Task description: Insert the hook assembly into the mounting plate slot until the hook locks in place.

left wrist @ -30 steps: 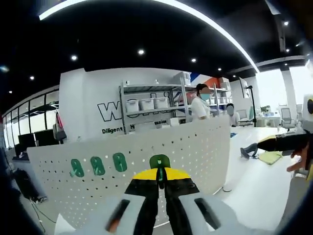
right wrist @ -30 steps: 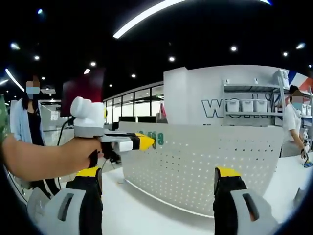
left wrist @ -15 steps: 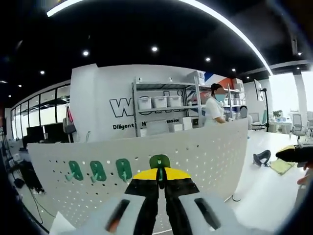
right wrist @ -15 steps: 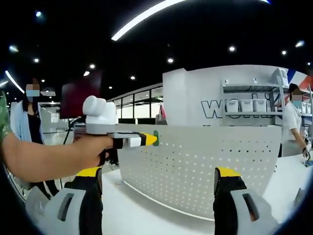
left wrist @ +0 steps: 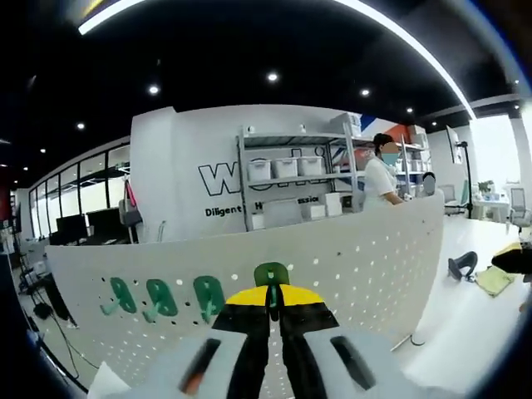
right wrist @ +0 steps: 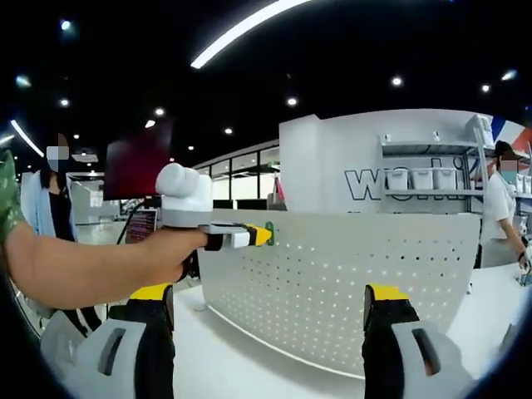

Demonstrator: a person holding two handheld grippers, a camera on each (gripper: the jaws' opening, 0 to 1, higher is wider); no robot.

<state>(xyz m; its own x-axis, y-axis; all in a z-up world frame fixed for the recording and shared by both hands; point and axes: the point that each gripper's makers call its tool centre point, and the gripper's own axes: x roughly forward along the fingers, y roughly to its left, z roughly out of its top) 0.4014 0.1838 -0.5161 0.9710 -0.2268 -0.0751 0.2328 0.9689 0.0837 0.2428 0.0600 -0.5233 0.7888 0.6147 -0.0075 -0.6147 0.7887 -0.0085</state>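
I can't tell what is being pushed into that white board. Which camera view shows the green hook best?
The left gripper view: the green hook sits pinched at the left tool's tips, against the pegboard. In the right gripper view it is a green sliver beyond that tool's yellow tips.

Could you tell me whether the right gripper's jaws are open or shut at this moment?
Open. In the right gripper view, the right gripper has its two yellow-tipped jaws standing far apart, with only the white pegboard showing between them.

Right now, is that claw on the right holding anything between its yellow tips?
No. In the right gripper view the right claw stands wide open, with the white pegboard showing through the gap between its tips.
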